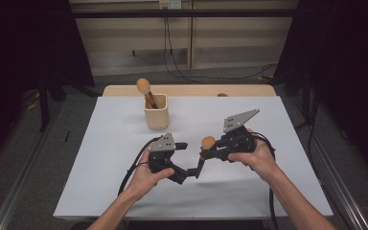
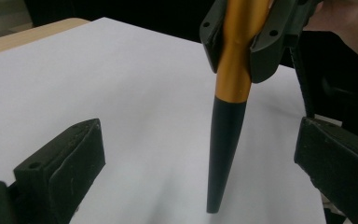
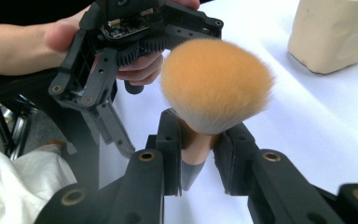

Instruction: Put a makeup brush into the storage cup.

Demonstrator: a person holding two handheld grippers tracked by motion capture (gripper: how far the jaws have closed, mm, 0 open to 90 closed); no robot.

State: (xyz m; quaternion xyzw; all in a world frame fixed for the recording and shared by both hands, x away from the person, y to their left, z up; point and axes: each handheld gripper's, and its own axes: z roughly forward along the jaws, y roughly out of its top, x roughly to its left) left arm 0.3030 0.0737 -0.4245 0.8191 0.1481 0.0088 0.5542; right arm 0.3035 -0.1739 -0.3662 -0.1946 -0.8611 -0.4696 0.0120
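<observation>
A makeup brush with an orange bristle head (image 3: 216, 84), a gold ferrule (image 2: 235, 51) and a black tapered handle (image 2: 223, 154) stands nearly upright over the white mat, handle tip down. My right gripper (image 3: 198, 135) is shut on the ferrule just below the bristles; the high view shows it (image 1: 203, 152) right of centre with the brush head (image 1: 207, 141) above it. My left gripper (image 2: 204, 135) is open, its jaws standing wide on either side of the black handle without touching it. In the high view it (image 1: 189, 173) reaches in from the left at the handle's lower end.
A beige cup (image 1: 156, 117) stands behind on the white mat (image 1: 268, 182), holding a second brush (image 1: 143, 86) with its head up. The cup (image 3: 335, 35) also sits at the upper right of the right gripper view. The wooden table edge (image 1: 191, 90) runs along the back.
</observation>
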